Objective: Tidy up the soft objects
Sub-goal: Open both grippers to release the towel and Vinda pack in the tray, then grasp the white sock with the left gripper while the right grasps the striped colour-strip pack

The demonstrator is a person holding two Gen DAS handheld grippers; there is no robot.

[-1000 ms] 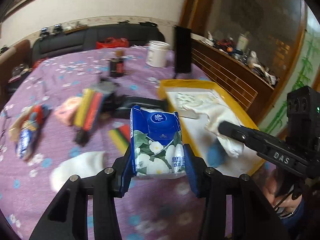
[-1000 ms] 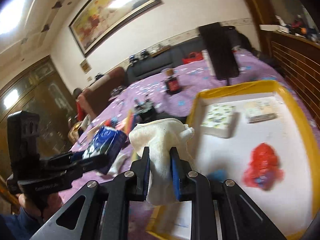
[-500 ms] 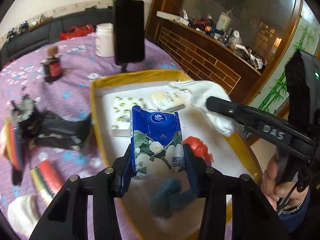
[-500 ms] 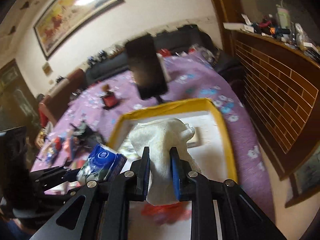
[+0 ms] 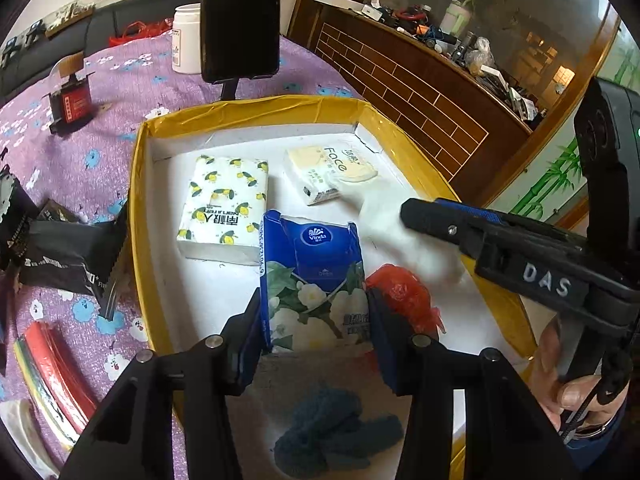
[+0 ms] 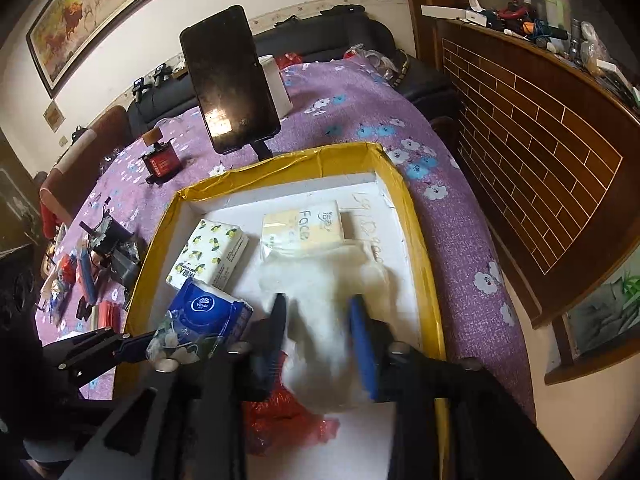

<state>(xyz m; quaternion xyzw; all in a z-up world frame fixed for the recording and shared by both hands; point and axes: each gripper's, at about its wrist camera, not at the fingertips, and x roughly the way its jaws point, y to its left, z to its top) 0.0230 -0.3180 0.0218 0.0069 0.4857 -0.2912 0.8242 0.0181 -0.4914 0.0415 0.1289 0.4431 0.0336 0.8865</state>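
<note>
Tilting down over the yellow-rimmed tray (image 5: 138, 216), the left gripper (image 5: 316, 320) clamps a blue tissue pack (image 5: 314, 280); the right gripper (image 6: 320, 320), fingers just spreading, straddles a white cloth (image 6: 328, 280) near the right rim.

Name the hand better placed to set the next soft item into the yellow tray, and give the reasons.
Left. The left tool is clamped on the blue tissue pack above the yellow tray. The right tool has just been opening, with the white cloth loose between its pads.
</note>
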